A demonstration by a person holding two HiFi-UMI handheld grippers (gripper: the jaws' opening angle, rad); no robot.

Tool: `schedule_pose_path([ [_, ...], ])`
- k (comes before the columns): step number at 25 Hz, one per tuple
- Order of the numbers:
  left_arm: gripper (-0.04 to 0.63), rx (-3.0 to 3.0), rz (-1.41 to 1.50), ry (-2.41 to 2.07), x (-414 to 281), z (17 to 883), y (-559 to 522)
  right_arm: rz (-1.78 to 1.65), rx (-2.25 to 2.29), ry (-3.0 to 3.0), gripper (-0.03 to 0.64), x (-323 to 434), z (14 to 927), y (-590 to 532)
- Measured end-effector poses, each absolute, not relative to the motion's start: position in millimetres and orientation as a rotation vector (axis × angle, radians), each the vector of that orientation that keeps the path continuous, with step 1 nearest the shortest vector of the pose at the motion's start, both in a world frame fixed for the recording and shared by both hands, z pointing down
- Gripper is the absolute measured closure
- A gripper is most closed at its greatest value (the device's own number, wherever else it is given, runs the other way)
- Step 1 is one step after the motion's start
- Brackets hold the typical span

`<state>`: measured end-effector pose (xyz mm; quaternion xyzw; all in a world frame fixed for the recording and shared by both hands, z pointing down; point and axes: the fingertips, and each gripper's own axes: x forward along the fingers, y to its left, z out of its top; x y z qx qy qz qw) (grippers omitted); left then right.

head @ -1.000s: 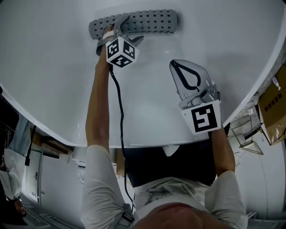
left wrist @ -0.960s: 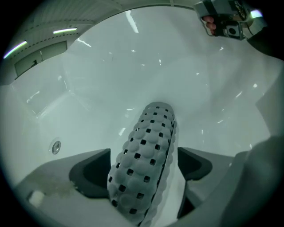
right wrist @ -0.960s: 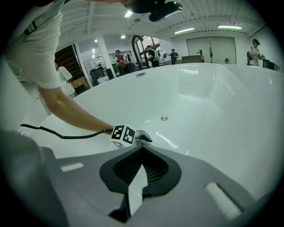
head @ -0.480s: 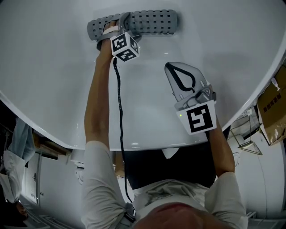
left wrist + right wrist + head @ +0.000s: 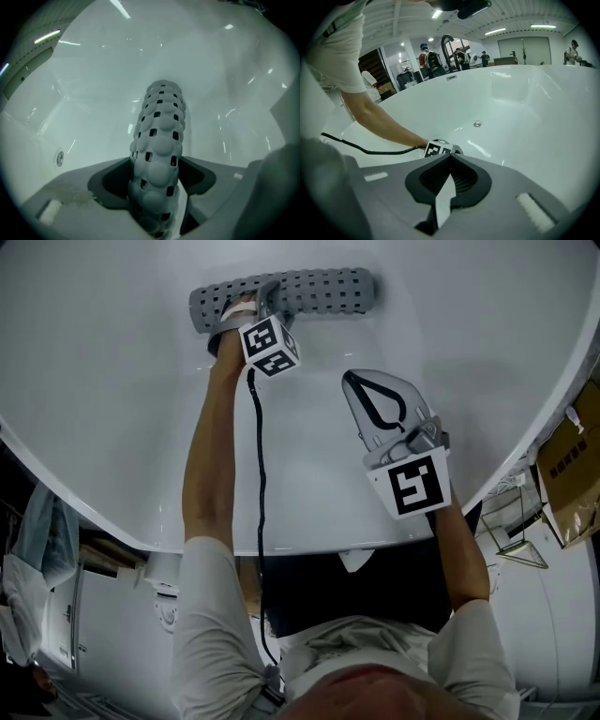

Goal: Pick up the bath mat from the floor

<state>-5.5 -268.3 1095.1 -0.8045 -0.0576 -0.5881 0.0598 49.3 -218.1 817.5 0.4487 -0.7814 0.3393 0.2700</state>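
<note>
Grey perforated rubber bath mat (image 5: 323, 289), rolled, lies on far floor of white bathtub (image 5: 112, 381), same spot as second ago, not lifted. Left gripper (image 5: 246, 310) jaws have just been closing, now pinching roll's left end. Right gripper (image 5: 375, 409) closed, empty, nearer. Grasp looks set; lift next.

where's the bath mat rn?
The bath mat lies rolled on the tub floor at the head view's top, left of centre; the left hand-held gripper has just been closing its jaws on its left end.
</note>
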Motion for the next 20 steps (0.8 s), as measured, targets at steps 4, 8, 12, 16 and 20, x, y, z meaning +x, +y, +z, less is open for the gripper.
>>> schedule_pose_path([
  [4,0.320,-2.443,-1.775,-0.126,-11.2,1085.4,-265.7,0.911,1.208,-2.108,0.614,44.8,814.8,-215.2],
  [8,0.363,-2.464,-1.773,-0.078,-15.1,1068.9,-264.9,0.893,1.207,-2.118,0.614,43.3,804.1,-214.7],
  [12,0.394,-2.510,-1.777,-0.017,-6.9,1053.2,-254.3,0.886,1.222,-2.126,0.614,53.0,794.5,-206.4],
  [16,0.402,-2.572,-1.755,0.082,4.7,1027.7,-252.4,0.866,1.236,-2.135,0.614,62.0,780.9,-201.2],
  [20,0.405,-2.610,-1.731,0.152,9.6,1013.1,-250.4,0.844,1.247,-2.143,0.614,64.2,776.6,-198.6],
])
